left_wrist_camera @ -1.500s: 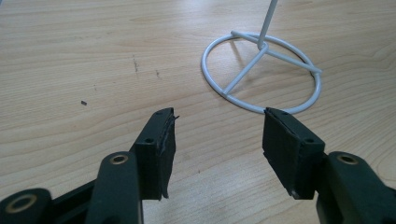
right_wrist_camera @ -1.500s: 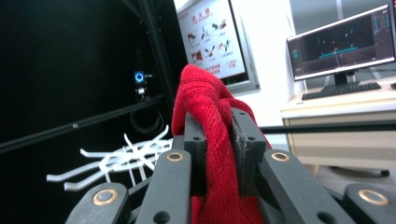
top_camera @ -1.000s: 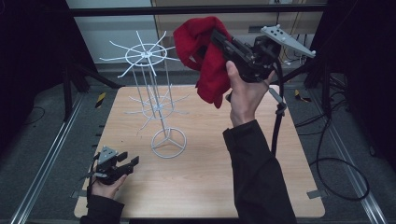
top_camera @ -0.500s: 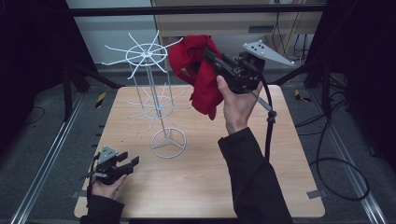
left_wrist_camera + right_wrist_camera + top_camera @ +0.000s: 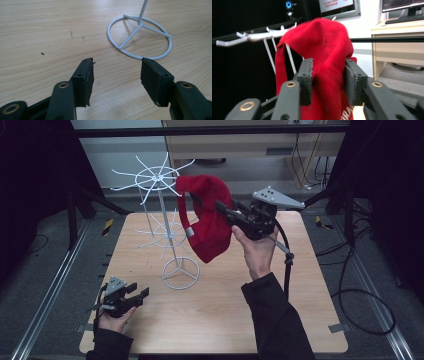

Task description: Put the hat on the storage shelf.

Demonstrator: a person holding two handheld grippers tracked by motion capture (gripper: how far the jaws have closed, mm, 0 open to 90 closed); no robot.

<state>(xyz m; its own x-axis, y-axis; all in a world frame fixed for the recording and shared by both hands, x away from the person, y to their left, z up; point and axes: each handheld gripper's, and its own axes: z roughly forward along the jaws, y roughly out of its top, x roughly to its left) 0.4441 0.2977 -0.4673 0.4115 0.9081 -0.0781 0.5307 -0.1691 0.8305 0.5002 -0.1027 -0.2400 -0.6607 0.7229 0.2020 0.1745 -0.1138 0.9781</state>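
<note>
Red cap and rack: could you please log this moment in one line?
right gripper: jaws opening around red cap | cap on rack arm | left gripper: open, idle

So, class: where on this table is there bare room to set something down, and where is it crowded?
Bare wood lies along the table's right side, beyond the person's right forearm, and at the front between both arms. It is crowded round the white wire rack, where the red cap hangs, and by the left tongs.
</note>
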